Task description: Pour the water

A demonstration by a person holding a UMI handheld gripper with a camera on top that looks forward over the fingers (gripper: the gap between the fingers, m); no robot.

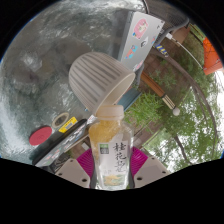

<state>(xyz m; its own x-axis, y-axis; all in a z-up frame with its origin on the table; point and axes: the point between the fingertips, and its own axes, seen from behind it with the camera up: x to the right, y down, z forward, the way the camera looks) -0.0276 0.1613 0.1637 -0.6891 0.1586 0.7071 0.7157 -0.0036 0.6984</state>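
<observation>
Bright daylight; strong fisheye warping towards the edges.

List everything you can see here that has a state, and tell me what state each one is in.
Bottle: upright between the jaws, gripped by both pads, holding yellowish liquid, label facing the camera.
Cup: white, ribbed, tipped over the bottle's top, mouth angled down toward it.
Gripper: jaws closed on the bottle.
Tape roll: lying flat beyond the jaws, untouched.
Red disc: lying flat beside the tape roll.
</observation>
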